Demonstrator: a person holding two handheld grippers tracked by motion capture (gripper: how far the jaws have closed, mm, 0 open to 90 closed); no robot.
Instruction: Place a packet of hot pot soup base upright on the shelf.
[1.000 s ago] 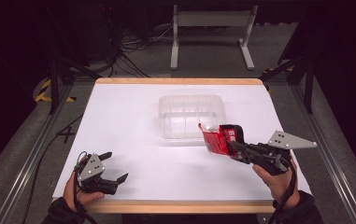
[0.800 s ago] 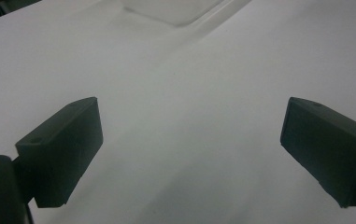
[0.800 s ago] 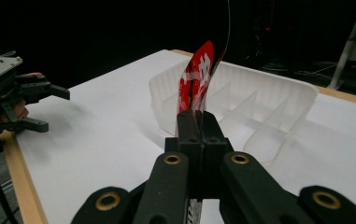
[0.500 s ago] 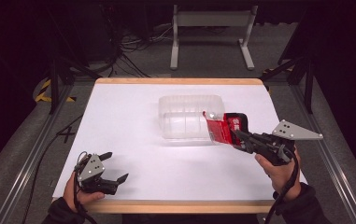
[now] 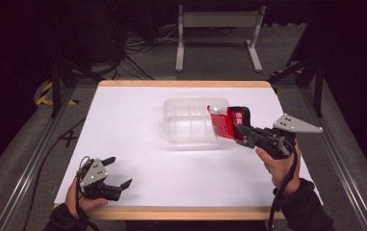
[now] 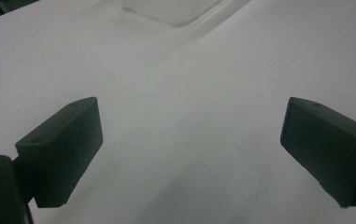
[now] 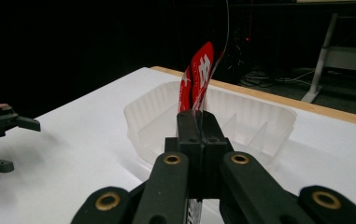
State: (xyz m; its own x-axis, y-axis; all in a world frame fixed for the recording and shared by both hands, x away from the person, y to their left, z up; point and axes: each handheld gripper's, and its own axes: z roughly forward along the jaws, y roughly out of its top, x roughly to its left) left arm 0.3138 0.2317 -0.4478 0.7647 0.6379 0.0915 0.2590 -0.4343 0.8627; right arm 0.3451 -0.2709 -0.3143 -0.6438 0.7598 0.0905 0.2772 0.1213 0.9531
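The right gripper [image 5: 240, 132] is clamping its two black jaws tight on a flat red plastic packet with white lettering [image 5: 225, 123], gripping it by its lower edge so that the packet is standing up thin and on edge above the jaws in the right gripper view [image 7: 195, 81]. The packet is hanging at the right end of a clear, ribbed plastic tray with inner dividers [image 5: 190, 126], overlapping that end of the tray in the high view, off the white tabletop [image 5: 181, 173]; whether it is touching the tray's rim cannot be told. In the right gripper view the tray [image 7: 255, 128] is lying just beyond the closed jaws, directly behind the packet. The left gripper [image 5: 114, 172] is resting low on the tabletop, well apart from the tray, towards the near left corner, with its jaws spread wide and nothing between them; in the left gripper view bare white surface is showing between the two black pads [image 6: 63, 149], and a corner of the tray [image 6: 175, 10] is lying far ahead.
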